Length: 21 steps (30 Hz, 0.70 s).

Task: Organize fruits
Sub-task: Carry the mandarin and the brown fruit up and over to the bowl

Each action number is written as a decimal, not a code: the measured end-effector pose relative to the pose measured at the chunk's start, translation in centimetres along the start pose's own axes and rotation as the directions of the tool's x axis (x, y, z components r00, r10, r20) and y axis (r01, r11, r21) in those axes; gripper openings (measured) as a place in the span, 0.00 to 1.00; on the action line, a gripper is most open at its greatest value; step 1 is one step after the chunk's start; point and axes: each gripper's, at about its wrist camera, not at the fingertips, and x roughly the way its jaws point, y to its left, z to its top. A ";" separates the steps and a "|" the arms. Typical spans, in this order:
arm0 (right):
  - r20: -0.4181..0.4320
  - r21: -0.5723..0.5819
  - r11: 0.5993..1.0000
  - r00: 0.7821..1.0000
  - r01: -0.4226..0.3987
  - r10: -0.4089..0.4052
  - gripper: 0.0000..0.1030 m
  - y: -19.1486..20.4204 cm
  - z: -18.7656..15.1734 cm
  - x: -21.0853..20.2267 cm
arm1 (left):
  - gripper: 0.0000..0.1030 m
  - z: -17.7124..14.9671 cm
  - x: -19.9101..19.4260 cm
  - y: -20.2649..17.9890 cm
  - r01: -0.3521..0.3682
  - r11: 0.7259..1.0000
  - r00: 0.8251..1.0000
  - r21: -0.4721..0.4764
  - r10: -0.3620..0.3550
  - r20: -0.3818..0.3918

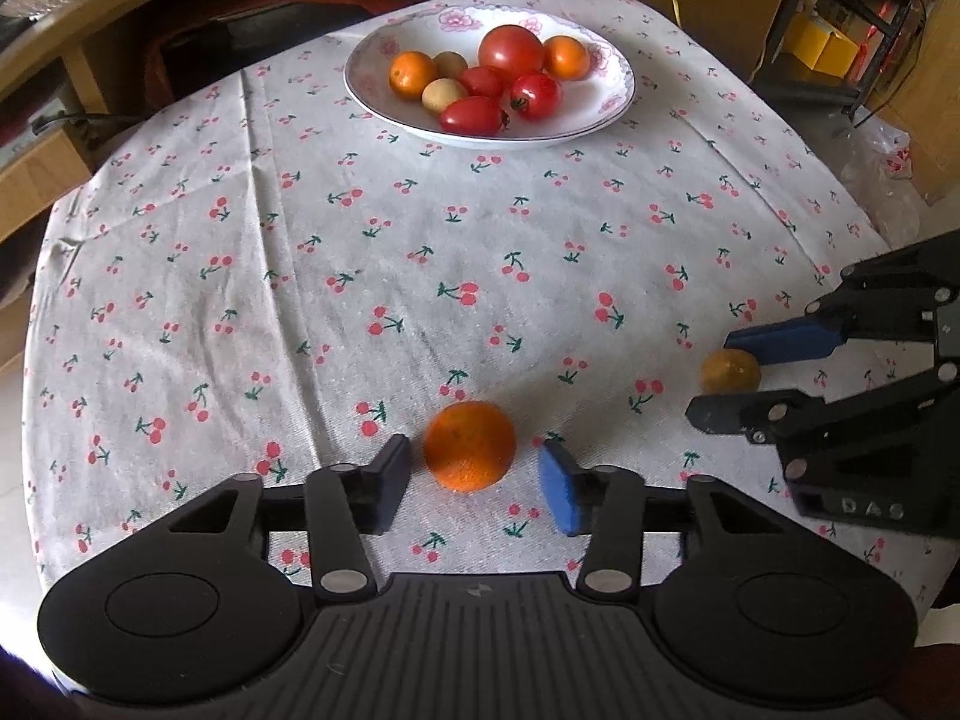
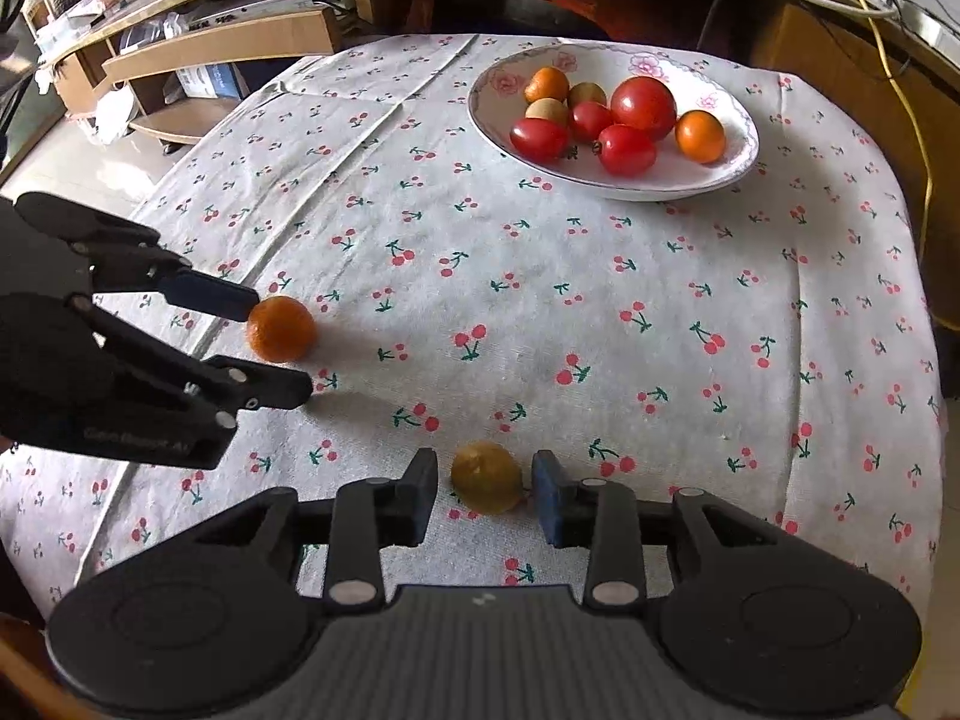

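Observation:
An orange [image 1: 470, 445] lies on the cherry-print tablecloth between the fingers of my open left gripper [image 1: 474, 471], with small gaps on both sides. It also shows in the right wrist view [image 2: 281, 328], flanked by the left gripper [image 2: 282, 345]. A small yellow-brown fruit [image 2: 487, 476] lies between the fingers of my open right gripper [image 2: 486, 492]; it also shows in the left wrist view [image 1: 730, 371] with the right gripper [image 1: 720, 375] around it. A white floral plate [image 1: 594, 114] [image 2: 738, 168] at the far side holds tomatoes, oranges and small brown fruits.
The tablecloth [image 1: 360, 276] covers a round table. Wooden shelves [image 2: 210, 54] and boxes stand beyond the table's left side. A yellow cable [image 2: 912, 120] hangs at the far right. A plastic bag [image 1: 888, 150] lies off the right edge.

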 end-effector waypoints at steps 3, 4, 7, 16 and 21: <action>-0.007 -0.005 1.000 1.000 -0.002 0.002 0.30 0.1 0.0 0.0 | 0.43 -0.1 -0.1 -0.2 -0.001 1.000 1.000 0.010 0.001 -0.011; -0.009 -0.006 1.000 1.000 0.003 -0.003 0.26 0.1 0.0 0.0 | 0.42 -0.2 -0.1 -0.2 0.001 1.000 1.000 0.010 -0.001 -0.013; -0.010 0.005 1.000 1.000 0.002 -0.002 0.23 -0.1 0.0 0.0 | 0.35 -0.4 -0.3 -0.2 0.014 1.000 1.000 0.010 -0.014 -0.018; 0.010 -0.005 1.000 1.000 0.001 -0.001 0.23 0.3 0.4 -0.2 | 0.35 -0.1 -0.2 -0.1 0.009 1.000 1.000 0.006 -0.009 -0.013; 0.005 0.003 1.000 1.000 0.000 -0.001 0.23 0.2 0.4 0.0 | 0.40 0.1 0.1 0.1 0.007 1.000 1.000 -0.002 -0.007 0.004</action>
